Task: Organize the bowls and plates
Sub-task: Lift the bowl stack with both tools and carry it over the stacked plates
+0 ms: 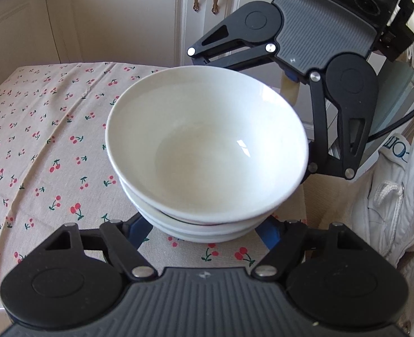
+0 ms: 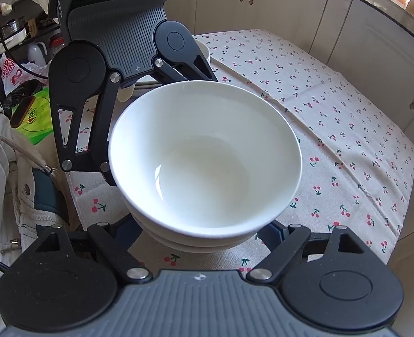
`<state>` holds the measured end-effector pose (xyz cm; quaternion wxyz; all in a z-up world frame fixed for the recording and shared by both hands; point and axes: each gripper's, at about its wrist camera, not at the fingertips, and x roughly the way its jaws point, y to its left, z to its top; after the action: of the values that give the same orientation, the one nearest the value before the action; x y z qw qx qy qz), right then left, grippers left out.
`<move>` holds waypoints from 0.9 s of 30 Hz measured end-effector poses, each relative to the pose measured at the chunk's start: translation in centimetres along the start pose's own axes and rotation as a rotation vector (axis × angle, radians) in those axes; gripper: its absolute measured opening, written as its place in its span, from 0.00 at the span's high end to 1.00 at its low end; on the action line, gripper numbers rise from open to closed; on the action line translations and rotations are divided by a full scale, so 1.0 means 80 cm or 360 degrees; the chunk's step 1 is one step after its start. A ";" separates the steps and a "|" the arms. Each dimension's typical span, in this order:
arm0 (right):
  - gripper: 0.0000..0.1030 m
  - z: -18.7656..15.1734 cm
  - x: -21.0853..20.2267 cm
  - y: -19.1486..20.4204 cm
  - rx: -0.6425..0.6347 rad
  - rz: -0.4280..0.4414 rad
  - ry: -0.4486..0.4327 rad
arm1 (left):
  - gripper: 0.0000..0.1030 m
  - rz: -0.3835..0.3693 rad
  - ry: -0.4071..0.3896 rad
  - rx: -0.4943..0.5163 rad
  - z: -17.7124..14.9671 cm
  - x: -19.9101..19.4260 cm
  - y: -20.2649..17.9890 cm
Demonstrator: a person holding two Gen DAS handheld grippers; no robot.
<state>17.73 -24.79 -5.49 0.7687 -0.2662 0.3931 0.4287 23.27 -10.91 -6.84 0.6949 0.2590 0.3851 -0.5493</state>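
Right now both claws are clamped on the stack of white bowls [image 1: 207, 151]: the left claw [image 1: 204, 233] pinches its lower part from one side, and the right claw [image 2: 204, 233] pinches it from the opposite side, so the stack sits between and just ahead of their blue fingers [image 1: 139, 231]. I think the top bowl could slide or the stack could tip, if one claw lets go first or pulls unevenly. Under the claws lies a cherry-print tablecloth [image 1: 38, 129], with cream cabinets [image 1: 122, 14] beyond and more dishes [image 2: 204, 53] behind the left claw.
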 end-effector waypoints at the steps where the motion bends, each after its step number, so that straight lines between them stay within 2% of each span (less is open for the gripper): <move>1: 0.12 0.001 -0.001 0.001 -0.0002 -0.0001 0.0001 | 0.24 0.0004 -0.0005 0.0002 0.000 -0.002 -0.001; 6: 0.12 0.014 -0.008 0.013 -0.0053 -0.0023 0.0007 | 0.24 0.0042 -0.0033 -0.0008 -0.006 -0.019 -0.012; 12: 0.12 0.048 -0.013 0.034 -0.0157 -0.0033 -0.0006 | 0.24 0.0137 -0.0081 -0.0046 -0.027 -0.060 -0.022; 19: 0.12 0.108 -0.002 0.058 -0.0329 -0.0026 -0.0049 | 0.24 0.0286 -0.0114 -0.0128 -0.066 -0.118 -0.018; 27: 0.12 0.178 0.037 0.073 -0.0503 0.0040 -0.0091 | 0.24 0.0442 -0.0114 -0.0256 -0.118 -0.165 0.001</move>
<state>18.99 -9.92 -0.56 0.7227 -0.3666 0.3020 0.5022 19.68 3.94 -1.35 0.7958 0.2336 0.3634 -0.4244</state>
